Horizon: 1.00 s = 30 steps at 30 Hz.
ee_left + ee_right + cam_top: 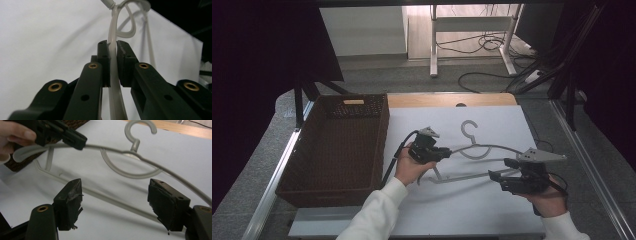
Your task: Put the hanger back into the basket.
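Left gripper (447,151) clamps pale grey plastic hanger (484,148) w/ hook; right gripper (502,170) apart.

We see table (492,215) under white sheet, bare wooden strip along far edge. Dark wicker basket (337,150) sits on left side, overhanging sheet's left edge. Pale grey hanger (477,150) lies mid-sheet right of basket, hook pointing to far edge; left shoulder looks raised off sheet.
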Each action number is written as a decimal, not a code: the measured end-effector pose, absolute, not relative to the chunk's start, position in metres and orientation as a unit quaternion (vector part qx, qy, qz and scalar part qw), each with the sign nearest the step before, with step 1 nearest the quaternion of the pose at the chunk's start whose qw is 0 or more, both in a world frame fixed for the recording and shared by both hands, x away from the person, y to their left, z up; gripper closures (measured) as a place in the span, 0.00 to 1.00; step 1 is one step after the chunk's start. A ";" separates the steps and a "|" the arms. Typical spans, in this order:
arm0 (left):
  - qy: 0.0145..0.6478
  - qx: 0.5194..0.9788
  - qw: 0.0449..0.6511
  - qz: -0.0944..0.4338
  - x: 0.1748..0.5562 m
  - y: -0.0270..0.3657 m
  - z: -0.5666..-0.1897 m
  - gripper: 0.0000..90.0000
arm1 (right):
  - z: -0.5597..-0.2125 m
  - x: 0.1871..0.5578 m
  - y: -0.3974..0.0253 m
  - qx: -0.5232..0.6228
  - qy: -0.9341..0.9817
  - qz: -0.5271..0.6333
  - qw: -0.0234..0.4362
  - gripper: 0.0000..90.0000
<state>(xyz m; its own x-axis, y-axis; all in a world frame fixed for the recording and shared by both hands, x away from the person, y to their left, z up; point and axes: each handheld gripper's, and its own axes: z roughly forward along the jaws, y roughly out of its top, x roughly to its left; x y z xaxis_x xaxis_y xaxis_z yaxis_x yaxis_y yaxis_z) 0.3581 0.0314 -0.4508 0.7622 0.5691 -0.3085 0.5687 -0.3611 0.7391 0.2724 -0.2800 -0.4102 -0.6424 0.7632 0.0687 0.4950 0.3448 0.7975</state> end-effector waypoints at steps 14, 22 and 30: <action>0.339 0.825 0.449 0.054 0.351 0.048 -0.421 0.91 | -0.408 0.271 -0.283 0.394 0.798 0.425 0.167 0.31; 0.334 0.821 0.457 0.082 0.344 0.060 -0.394 0.91 | -0.408 0.271 -0.283 0.394 0.798 0.425 0.167 0.31; 0.333 0.817 0.458 0.106 0.335 0.077 -0.371 0.91 | -0.407 0.270 -0.284 0.395 0.797 0.425 0.167 0.31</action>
